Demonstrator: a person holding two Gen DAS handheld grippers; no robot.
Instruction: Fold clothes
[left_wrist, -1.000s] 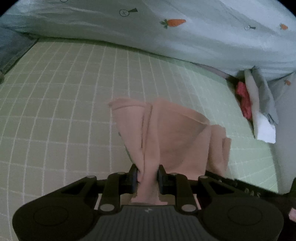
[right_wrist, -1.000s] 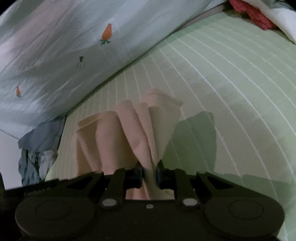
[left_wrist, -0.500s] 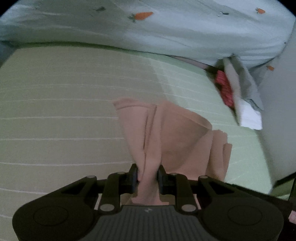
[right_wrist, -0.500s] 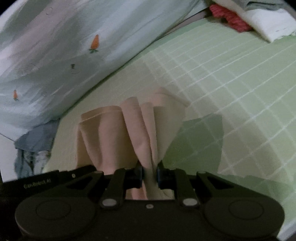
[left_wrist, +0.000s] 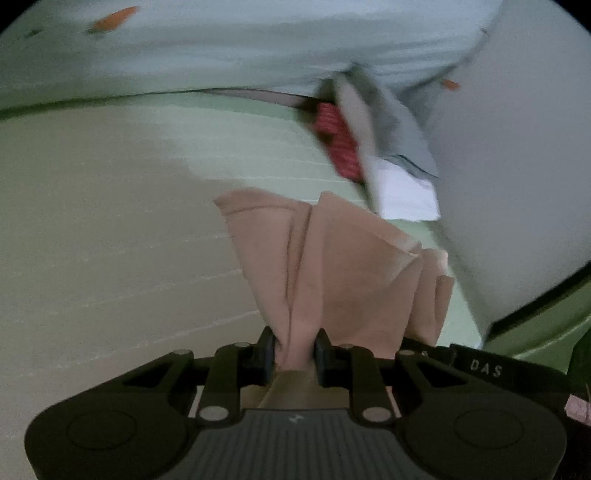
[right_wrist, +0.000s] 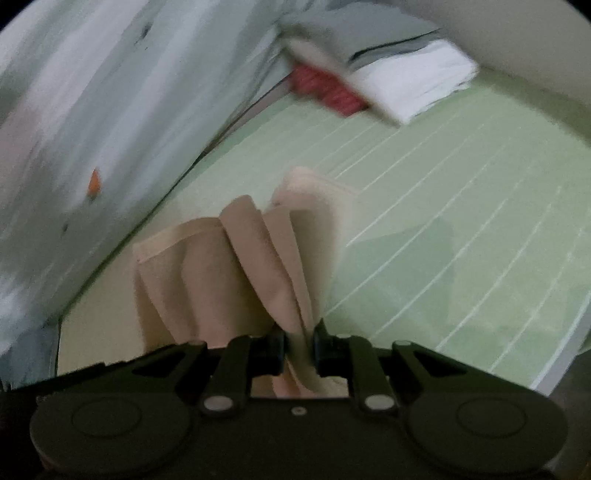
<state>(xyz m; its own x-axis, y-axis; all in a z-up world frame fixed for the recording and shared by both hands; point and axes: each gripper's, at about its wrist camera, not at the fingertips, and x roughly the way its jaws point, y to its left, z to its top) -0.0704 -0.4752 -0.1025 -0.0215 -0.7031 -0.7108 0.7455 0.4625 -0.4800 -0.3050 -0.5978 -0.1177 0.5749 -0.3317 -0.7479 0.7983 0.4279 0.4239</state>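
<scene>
A pale pink folded garment (left_wrist: 332, 266) hangs bunched in pleats above the green checked bed sheet (left_wrist: 110, 240). My left gripper (left_wrist: 294, 354) is shut on its near edge, with cloth pinched between the black pads. In the right wrist view the same pink garment (right_wrist: 236, 266) fans out ahead, and my right gripper (right_wrist: 298, 347) is shut on another part of its edge. Both views are blurred by motion. The other gripper's black body shows at the lower right of the left wrist view.
A pale blue duvet with carrot prints (left_wrist: 221, 48) lies along the far side of the bed. A stack of folded clothes, red (right_wrist: 321, 88), white (right_wrist: 413, 81) and grey, sits at the bed's far corner next to a light wall (left_wrist: 517, 184).
Both grippers have swung with the pink garment toward the stack of folded clothes, which now looks nearer and larger. The grip on the cloth is unchanged.
</scene>
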